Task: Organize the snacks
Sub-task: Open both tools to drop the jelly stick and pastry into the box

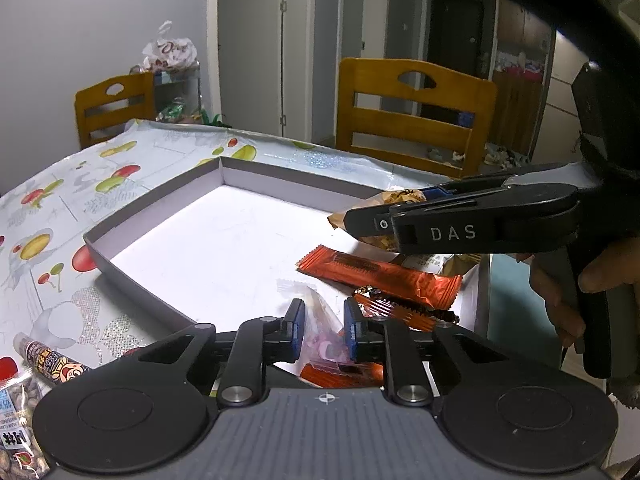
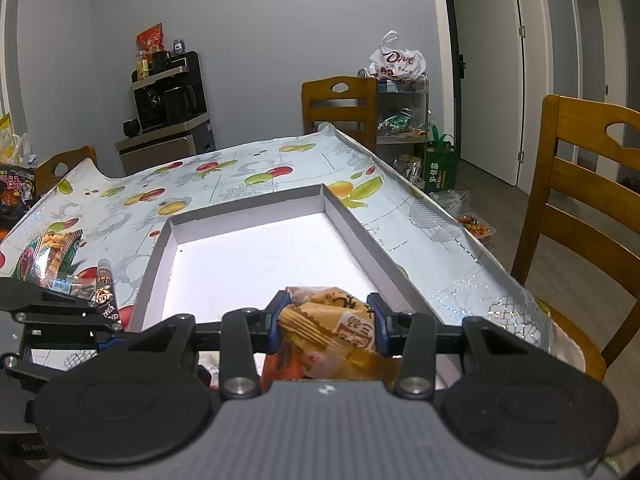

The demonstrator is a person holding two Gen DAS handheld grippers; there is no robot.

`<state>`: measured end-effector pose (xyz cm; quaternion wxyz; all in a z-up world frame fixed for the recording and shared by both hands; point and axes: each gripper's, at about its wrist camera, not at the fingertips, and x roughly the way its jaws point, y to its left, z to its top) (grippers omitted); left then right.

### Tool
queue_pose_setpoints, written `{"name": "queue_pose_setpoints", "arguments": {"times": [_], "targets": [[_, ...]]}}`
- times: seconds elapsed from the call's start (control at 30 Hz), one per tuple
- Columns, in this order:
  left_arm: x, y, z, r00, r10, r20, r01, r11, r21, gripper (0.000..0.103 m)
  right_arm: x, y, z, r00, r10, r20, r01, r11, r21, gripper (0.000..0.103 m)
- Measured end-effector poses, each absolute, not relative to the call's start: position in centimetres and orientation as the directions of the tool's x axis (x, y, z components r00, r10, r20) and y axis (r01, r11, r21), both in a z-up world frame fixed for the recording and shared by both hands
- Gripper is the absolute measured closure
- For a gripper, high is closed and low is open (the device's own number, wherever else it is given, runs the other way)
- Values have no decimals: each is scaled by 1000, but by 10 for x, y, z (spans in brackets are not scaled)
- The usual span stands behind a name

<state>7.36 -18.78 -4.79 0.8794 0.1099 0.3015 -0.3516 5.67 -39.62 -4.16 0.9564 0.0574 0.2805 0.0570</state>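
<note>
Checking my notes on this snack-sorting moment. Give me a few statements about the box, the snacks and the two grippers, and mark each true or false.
1. The right gripper is clamped on a tan snack packet. True.
2. The shallow white box is full to its far corners. False: snacks lie only at its near end.
3. An orange-red wrapper lies inside the box. True.
4. The left gripper squeezes a clear pink-tinted packet. False: the packet sits between the pads, but gaps show on both sides.
5. The peanut bag is in the box. False: it lies on the tablecloth.
</note>
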Motion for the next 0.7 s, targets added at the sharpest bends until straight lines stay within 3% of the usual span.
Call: {"name": "queue_pose_setpoints", "arguments": {"times": [0.13,0.37,0.57,0.7], "targets": [[73,-187,-47,574,-549,-608,680,733,-19,79,56,-396,-42,836,141,-530,-77,987,142,62],[69,-184,-44,590,-561,-581,672,740,-31,54,55,-394,-42,838,141,-527,-72,986,149,62],[68,-181,-41,602,-564,-566,668,744,-30,43,53,-395,-41,840,138,-525,-63,985,158,62],[65,-180,-40,602,-574,-555,674,738,-32,43,52,-398,-40,847,135,-515,-54,984,168,62]]}}
